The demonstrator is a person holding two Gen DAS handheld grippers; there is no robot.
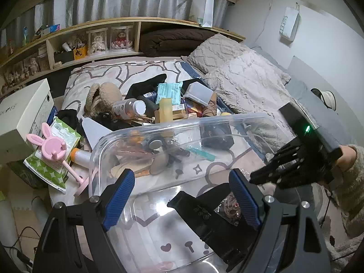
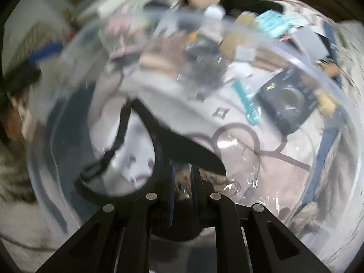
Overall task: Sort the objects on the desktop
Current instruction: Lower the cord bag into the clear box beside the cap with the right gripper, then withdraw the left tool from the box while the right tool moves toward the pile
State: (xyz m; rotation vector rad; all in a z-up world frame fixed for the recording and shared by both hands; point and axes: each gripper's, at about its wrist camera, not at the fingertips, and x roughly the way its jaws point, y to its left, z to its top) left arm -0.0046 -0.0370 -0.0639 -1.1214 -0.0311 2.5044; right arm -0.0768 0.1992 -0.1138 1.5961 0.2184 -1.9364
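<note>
A bed [image 1: 141,72] with a patterned cover carries the clutter, and a clear plastic bin [image 1: 182,122] sits on it nearest the cameras. Inside the bin lies a black strap-like item [image 1: 200,207] beside a small clear bag of trinkets [image 1: 231,207]. The step in hand looks like loading small things into the bin: the right tool [image 2: 183,179] is pressed together on that bag's crinkled film, though the blur hides whether it is lifting or letting go. The left tool [image 1: 182,195] stands wide apart over the bin's near wall, holding nothing. Next, judging by the pile [image 1: 163,104] beyond, another item needs fetching.
</note>
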